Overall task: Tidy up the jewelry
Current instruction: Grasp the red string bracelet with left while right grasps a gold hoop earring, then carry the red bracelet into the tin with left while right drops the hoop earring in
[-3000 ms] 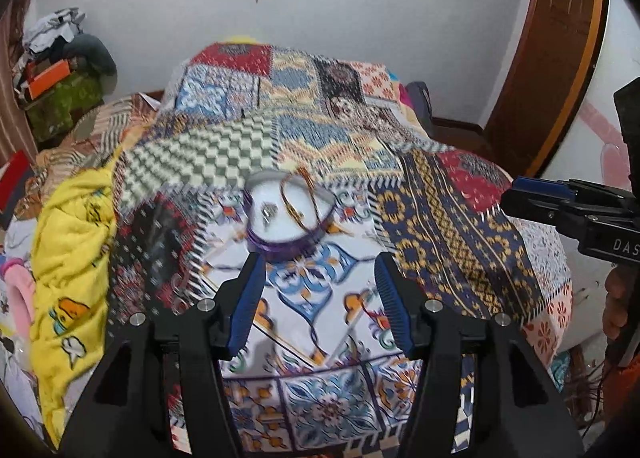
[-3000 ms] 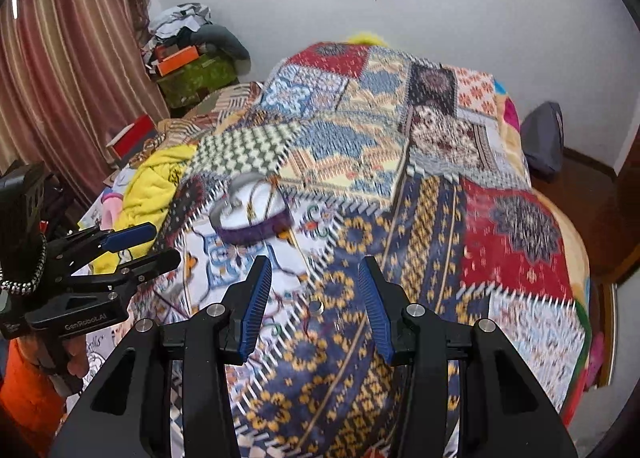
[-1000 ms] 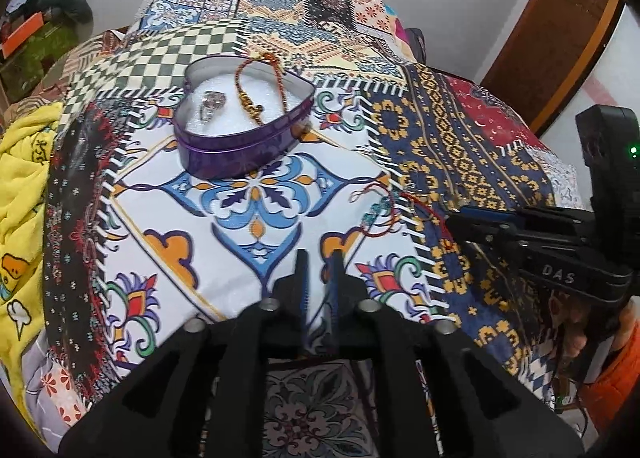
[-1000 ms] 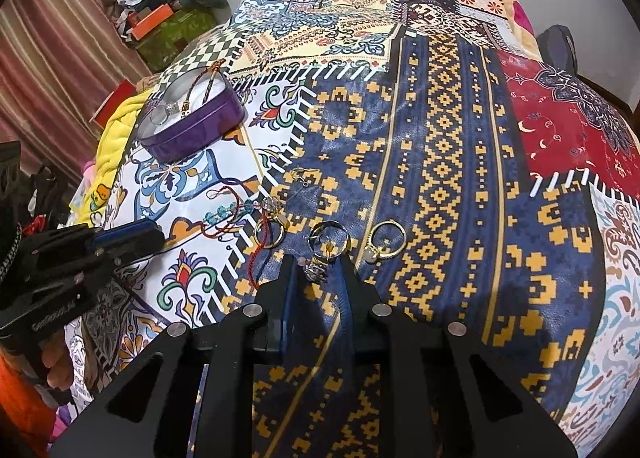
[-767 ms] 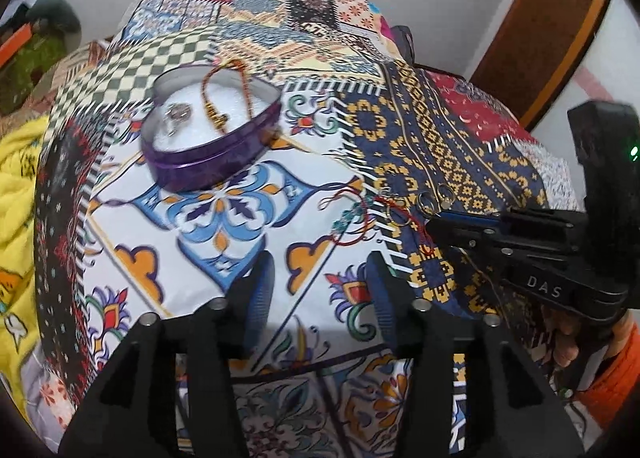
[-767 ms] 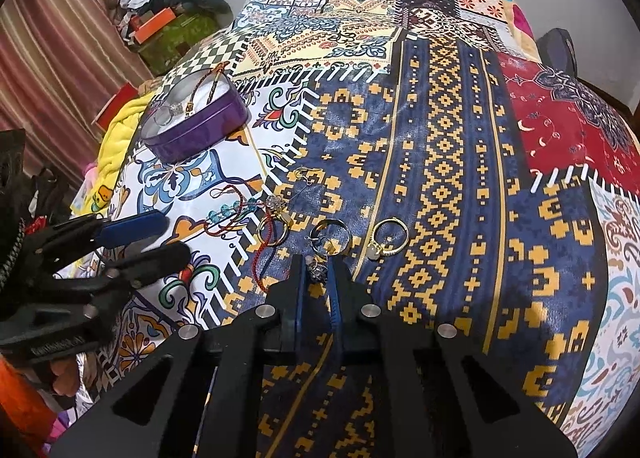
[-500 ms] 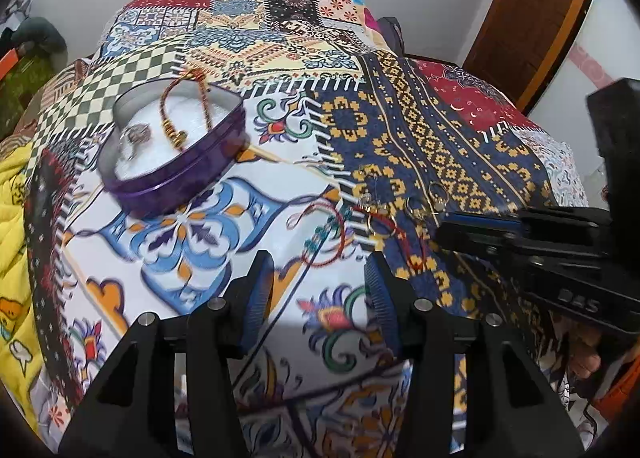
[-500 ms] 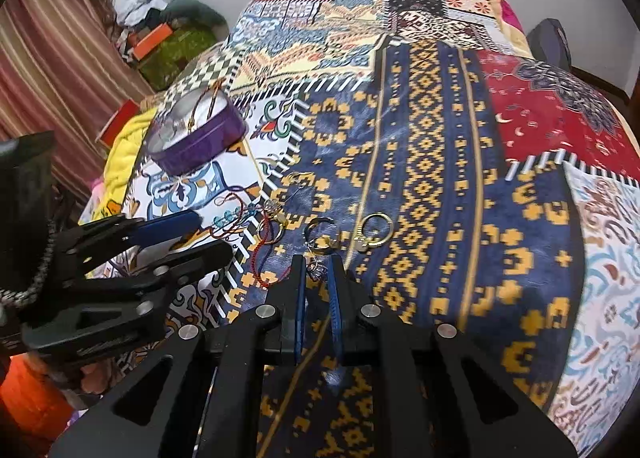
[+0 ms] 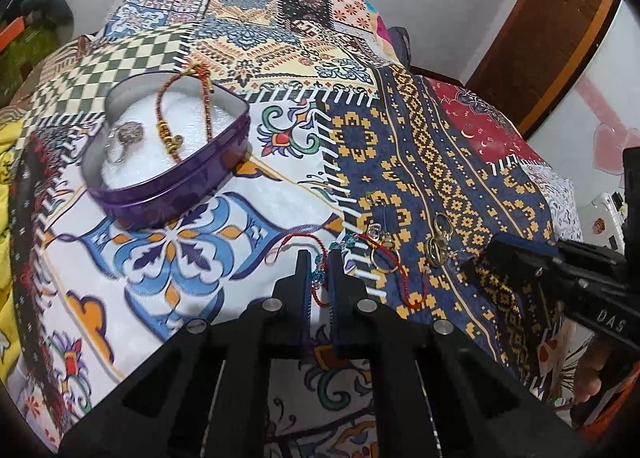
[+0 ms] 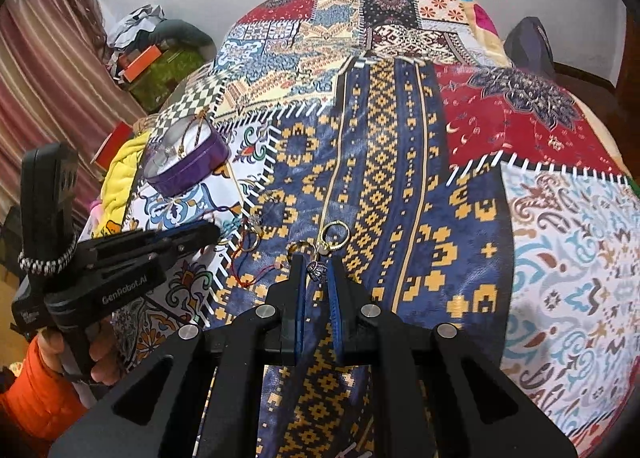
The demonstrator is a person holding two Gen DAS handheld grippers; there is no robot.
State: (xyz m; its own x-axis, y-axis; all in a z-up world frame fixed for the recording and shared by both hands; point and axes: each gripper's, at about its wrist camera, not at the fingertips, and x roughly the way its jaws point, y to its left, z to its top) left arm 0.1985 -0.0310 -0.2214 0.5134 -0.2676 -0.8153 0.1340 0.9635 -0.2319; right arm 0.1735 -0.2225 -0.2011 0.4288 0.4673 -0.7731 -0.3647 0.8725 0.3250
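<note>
A bed covered by a patchwork bedspread of many bright prints fills both views, its far corners bent by the lens and its near edge cut off behind the black tool frames. A purple heart-shaped tin sits on a white patch, open, with a beaded bracelet draped over its far rim and a small silver piece inside that is hard to make out. The left tongs are pressed together on a red cord bracelet with teal beads, whose cord runs left to right across the white and blue patches. The right tongs are clamped on a small silver ring, partly hidden between the pads. Two gold hoop earrings lie just beyond those tips.
</note>
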